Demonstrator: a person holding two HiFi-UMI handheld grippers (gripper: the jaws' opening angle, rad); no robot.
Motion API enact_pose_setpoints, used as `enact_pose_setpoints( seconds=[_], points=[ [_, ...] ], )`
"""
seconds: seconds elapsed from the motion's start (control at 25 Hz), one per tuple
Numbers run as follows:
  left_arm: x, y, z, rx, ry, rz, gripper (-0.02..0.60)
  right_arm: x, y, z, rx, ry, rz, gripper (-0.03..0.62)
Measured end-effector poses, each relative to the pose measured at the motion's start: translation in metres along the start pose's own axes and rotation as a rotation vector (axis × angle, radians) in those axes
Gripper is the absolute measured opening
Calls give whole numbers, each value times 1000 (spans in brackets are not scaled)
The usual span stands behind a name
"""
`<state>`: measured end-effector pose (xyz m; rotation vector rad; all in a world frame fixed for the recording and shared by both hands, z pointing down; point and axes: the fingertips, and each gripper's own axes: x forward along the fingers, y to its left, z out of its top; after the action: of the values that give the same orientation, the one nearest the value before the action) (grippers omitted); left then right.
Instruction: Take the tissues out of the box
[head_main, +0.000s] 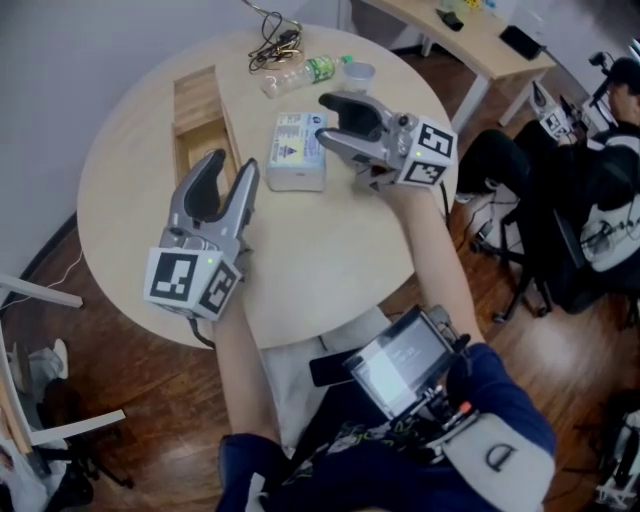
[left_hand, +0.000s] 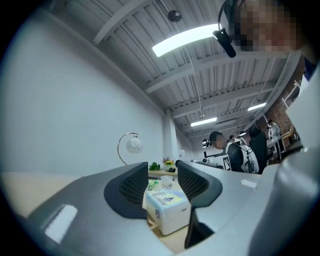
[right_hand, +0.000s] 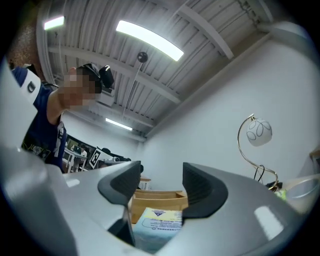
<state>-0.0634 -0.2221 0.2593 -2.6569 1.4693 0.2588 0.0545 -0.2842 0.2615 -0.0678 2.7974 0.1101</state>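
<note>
A white tissue box (head_main: 296, 150) with a blue and yellow label lies on the round wooden table (head_main: 330, 260), past its middle. My left gripper (head_main: 232, 172) hovers near the box's left front, jaws apart and empty. In the left gripper view the tissue box (left_hand: 167, 207) shows beyond the gap of that gripper (left_hand: 162, 180), not touched. My right gripper (head_main: 330, 120) hangs at the box's right side, pointing left over it, jaws apart with nothing in them. The right gripper view has the box (right_hand: 157, 225) low between the jaws of the right gripper (right_hand: 161, 182).
A long wooden tray (head_main: 205, 125) lies left of the box. A plastic bottle (head_main: 300, 72), a tangled cable (head_main: 272, 45) and a small cup (head_main: 358, 75) sit at the far edge. A seated person (head_main: 600, 180) and a desk (head_main: 470, 35) are at the right.
</note>
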Motion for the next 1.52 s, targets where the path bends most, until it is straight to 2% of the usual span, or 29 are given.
enact_pose_setpoints(
  seconds=[0.16,0.28,0.44,0.48,0.64,0.72,0.8,0.92,0.96,1.0,1.08,1.16,1.2,1.28,1.4,1.52],
  points=[
    [-7,0,11,-45,-76,-33,189,5,5,-6,28,24,-17,264],
    [-18,2,11,-69,-90,-57,187,12,19,-4,64,16,-54,264],
    [-53,-18,13,-192,-105,-240,183,11,46,-9,157,6,-108,244],
    [-61,-21,14,-213,-117,-263,178,10,53,-11,173,6,-104,231],
    [-96,-12,7,-284,-192,-239,153,12,84,-19,237,14,-43,184],
    [-113,-8,5,-331,-238,-237,137,17,98,-28,277,24,-6,231],
    [-122,-9,7,-341,-258,-254,122,24,109,-36,292,59,23,252],
    [-121,-19,3,-288,-196,-266,98,29,122,-42,295,98,54,261],
    [-119,-25,-1,-255,-160,-277,38,29,125,-43,295,98,58,260],
    [-117,-33,-6,-214,-119,-290,0,29,127,-42,288,91,55,241],
    [-112,-50,-19,-119,-24,-303,0,28,128,-39,252,71,29,146],
    [-105,-64,-32,-58,67,-294,2,27,129,-38,219,69,9,127],
    [-103,-67,-37,-53,96,-290,2,28,131,-38,199,74,5,122],
    [-101,-64,-40,-47,115,-271,2,32,137,-39,130,91,-2,8],
    [-99,-52,-44,-31,128,-199,2,41,153,-49,49,164,7,8],
    [-94,-47,-51,-44,172,-166,2,51,164,-68,75,272,54,8]
  ],
)
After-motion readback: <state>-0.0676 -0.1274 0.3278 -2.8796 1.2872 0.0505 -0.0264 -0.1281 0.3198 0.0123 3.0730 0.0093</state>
